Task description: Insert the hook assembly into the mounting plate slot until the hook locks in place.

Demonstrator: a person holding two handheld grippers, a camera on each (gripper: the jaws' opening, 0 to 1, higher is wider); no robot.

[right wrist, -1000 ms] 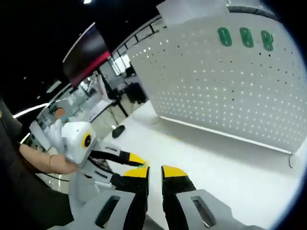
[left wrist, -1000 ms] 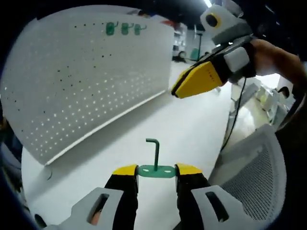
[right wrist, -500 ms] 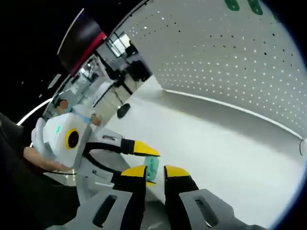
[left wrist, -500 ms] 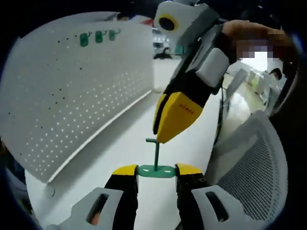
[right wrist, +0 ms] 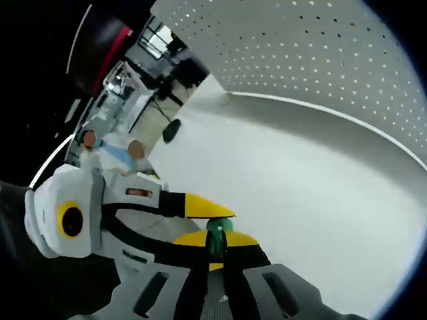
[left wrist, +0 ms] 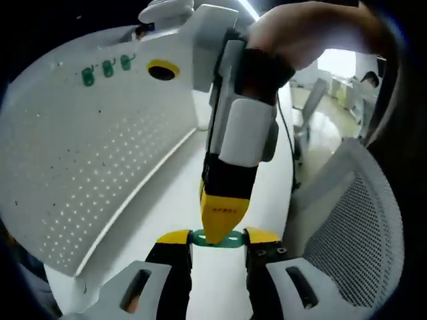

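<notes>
left claw clamps green hook plate ends | right claw pinched shut on hook stem

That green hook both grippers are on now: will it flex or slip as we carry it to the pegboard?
The green hook looks like thin rigid metal, so probably stiff and light. Its flat plate sits clamped between the left gripper jaws, likely stable. The right gripper pinches only the narrow rod, which may twist.

Bright overhead light, glare on the pegboard, strong fisheye bending, background blurred
</notes>
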